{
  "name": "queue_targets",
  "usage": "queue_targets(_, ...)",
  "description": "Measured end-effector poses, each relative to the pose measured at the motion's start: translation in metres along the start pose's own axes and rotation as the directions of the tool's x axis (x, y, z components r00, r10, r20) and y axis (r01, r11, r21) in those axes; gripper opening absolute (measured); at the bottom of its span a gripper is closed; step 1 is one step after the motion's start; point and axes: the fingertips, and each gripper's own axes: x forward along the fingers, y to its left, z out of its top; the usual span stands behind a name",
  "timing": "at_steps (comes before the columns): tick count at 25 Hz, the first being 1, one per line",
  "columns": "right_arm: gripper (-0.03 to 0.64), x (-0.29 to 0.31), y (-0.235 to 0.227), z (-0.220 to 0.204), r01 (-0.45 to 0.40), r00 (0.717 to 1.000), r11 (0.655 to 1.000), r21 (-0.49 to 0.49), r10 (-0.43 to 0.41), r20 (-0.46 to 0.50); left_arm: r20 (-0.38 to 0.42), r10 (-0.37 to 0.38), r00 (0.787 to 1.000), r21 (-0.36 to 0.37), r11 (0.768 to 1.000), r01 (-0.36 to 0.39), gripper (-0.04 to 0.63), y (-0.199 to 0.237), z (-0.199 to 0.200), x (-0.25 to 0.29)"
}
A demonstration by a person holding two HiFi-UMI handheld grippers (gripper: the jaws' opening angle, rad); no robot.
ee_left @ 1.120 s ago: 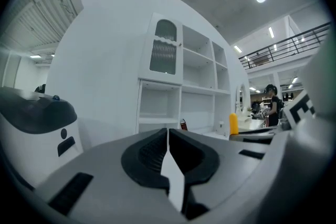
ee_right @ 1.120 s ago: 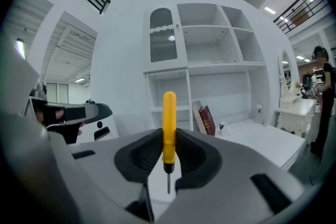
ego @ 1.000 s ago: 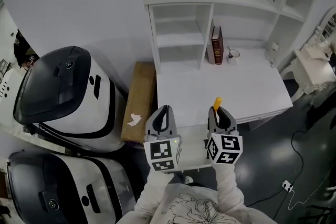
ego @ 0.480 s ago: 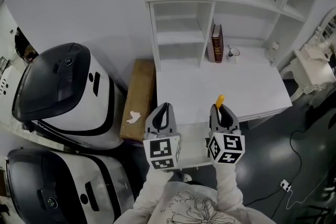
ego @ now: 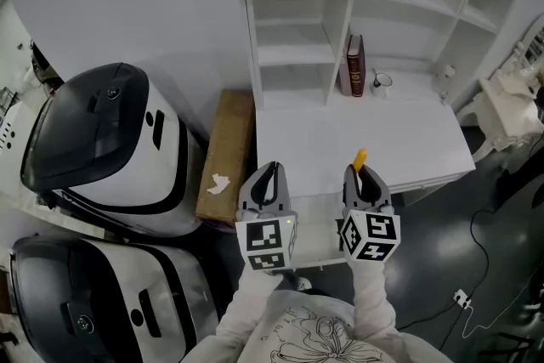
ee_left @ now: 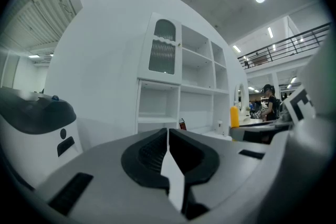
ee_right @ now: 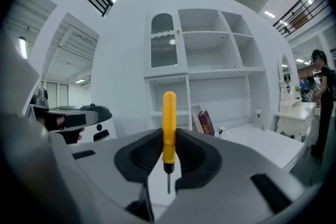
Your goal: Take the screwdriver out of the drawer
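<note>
The screwdriver (ee_right: 169, 122) has a yellow handle and a thin metal shaft pointing down. My right gripper (ee_right: 169, 140) is shut on the handle, which stands upright between the jaws. In the head view the yellow handle (ego: 359, 159) sticks out past the right gripper (ego: 362, 177), above the white desk's front edge. My left gripper (ego: 269, 176) hovers level beside it to the left, shut with nothing in it, and its own view shows the jaws (ee_left: 168, 134) closed together. Between and below the two grippers a white drawer (ego: 319, 224) stands pulled out.
The white desk (ego: 374, 140) carries a shelf unit (ego: 293, 55), a dark red book (ego: 354, 68) and a small mug (ego: 382, 81). A cardboard box (ego: 228, 150) lies left of the desk. Two big black-and-white machines (ego: 102, 149) fill the left. Cables (ego: 476, 259) cross the floor at right.
Both grippers keep their pose and the screwdriver stays in the right one. Only the head view has shifted slightly.
</note>
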Motion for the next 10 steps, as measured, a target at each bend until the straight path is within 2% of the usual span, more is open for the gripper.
queue_targets(10,0.071,0.0018,-0.0022,-0.0005,-0.001,1.000,1.000,0.005,0.001,-0.003,-0.011,-0.002,1.000,0.000,1.000,0.002,0.014,0.0000,-0.0026,0.0024)
